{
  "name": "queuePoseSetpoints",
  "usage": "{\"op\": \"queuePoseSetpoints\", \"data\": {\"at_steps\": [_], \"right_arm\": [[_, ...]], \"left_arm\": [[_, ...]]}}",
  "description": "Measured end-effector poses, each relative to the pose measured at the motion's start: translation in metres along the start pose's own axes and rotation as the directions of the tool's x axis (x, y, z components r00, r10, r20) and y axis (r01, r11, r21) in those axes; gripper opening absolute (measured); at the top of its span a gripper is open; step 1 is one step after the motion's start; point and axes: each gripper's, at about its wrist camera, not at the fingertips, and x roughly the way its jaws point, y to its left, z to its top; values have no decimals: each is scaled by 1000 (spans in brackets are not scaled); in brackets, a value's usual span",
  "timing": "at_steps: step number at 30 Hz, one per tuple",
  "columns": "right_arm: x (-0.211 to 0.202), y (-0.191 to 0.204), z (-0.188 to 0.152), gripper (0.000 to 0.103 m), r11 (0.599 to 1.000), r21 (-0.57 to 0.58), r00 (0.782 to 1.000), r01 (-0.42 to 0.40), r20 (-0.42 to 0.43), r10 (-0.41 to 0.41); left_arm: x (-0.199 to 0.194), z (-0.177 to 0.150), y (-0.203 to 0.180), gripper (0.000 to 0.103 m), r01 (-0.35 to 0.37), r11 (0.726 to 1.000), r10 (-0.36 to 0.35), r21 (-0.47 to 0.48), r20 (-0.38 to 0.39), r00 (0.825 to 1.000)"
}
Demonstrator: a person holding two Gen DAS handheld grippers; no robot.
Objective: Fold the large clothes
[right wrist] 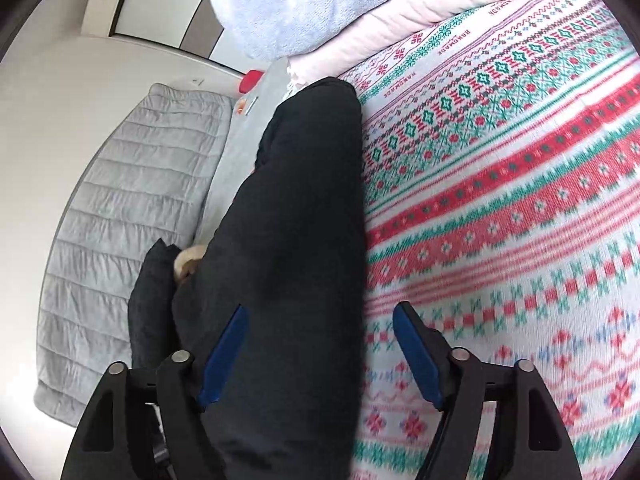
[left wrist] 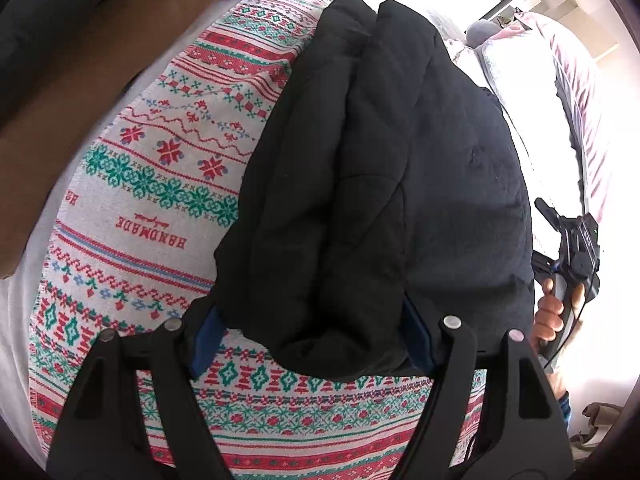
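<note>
The bulky black quilted coat [left wrist: 380,168] lies folded lengthwise on the red-and-green patterned bedspread [left wrist: 160,168]. The left gripper [left wrist: 312,344] clamps its near end; the right gripper [right wrist: 320,356] stands wide over the edge. Next, I judge, a crosswise fold.

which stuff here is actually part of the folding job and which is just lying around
Part of the job:
- black quilted jacket
- left gripper, its fingers either side of the jacket's end
- right gripper, fingers apart

Just lying about:
- patterned bedspread
- grey quilted pad
- pale blue fleece
</note>
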Motion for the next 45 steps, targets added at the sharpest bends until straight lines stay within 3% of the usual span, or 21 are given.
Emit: {"op": "queuePoseSetpoints", "data": {"at_steps": [7,15,21,28,33,35,45], "right_arm": [[36,-7,29,80,998,41,999,-37,11,37],[75,22,44,87,989,-140,999,-43,-39,38],[83,27,43,88,987,-153,998,-57,-37,51],[93,39,42,73,977,-213,998,29,-43,-39],[95,41,38,66,973,-225,997,52,-35,-62],[97,43,37,65,973,-222,997,60,-32,-69],[83,93,26,34,929,-329,985,171,55,-162]], "left_arm": [[6,7,-2,79,-6,1000,6,-2,-6,1000],[15,13,-1,80,16,1000,-16,-2,-24,1000],[20,18,-1,82,26,1000,-26,-1,-33,999],[21,17,-4,83,34,999,-34,-4,-31,999],[24,19,-11,82,29,1000,-29,5,-23,999],[24,19,-12,77,30,999,-29,15,-19,999],[12,23,-30,47,23,997,-26,73,50,998]]}}
